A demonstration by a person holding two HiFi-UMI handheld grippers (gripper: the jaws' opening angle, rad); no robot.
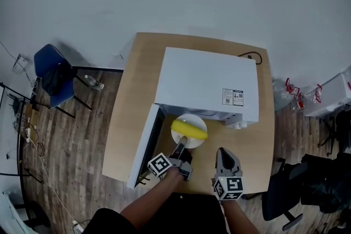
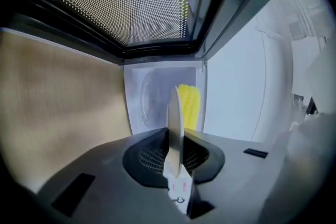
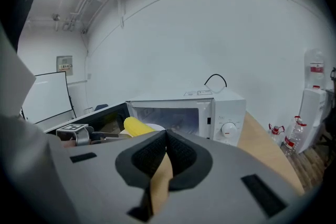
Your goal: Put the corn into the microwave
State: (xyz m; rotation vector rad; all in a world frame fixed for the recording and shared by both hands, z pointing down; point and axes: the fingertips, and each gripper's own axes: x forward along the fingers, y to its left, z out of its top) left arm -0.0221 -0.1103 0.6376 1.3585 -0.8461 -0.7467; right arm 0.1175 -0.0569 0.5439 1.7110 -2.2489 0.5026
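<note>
A yellow corn cob [image 1: 189, 130] lies on a white plate [image 1: 192, 119] just in front of the white microwave [image 1: 208, 82], whose door [image 1: 145, 145] hangs open to the left. My left gripper [image 1: 182, 143] is shut on the plate's near rim. In the left gripper view the plate [image 2: 175, 128] stands edge-on between the jaws, the corn [image 2: 189, 107] behind it and the oven cavity [image 2: 152, 97] beyond. My right gripper [image 1: 222, 152] hovers to the right, shut and empty. Past its closed gripper [image 3: 167, 136], the right gripper view shows the corn [image 3: 137, 126] and microwave [image 3: 220, 110].
The microwave stands on a wooden table [image 1: 131, 112], its cable at the back right corner. A blue chair [image 1: 52, 76] is on the floor at left, a black office chair [image 1: 285, 194] at right. Water bottles [image 1: 293, 90] and a white cabinet [image 1: 332, 93] stand at far right.
</note>
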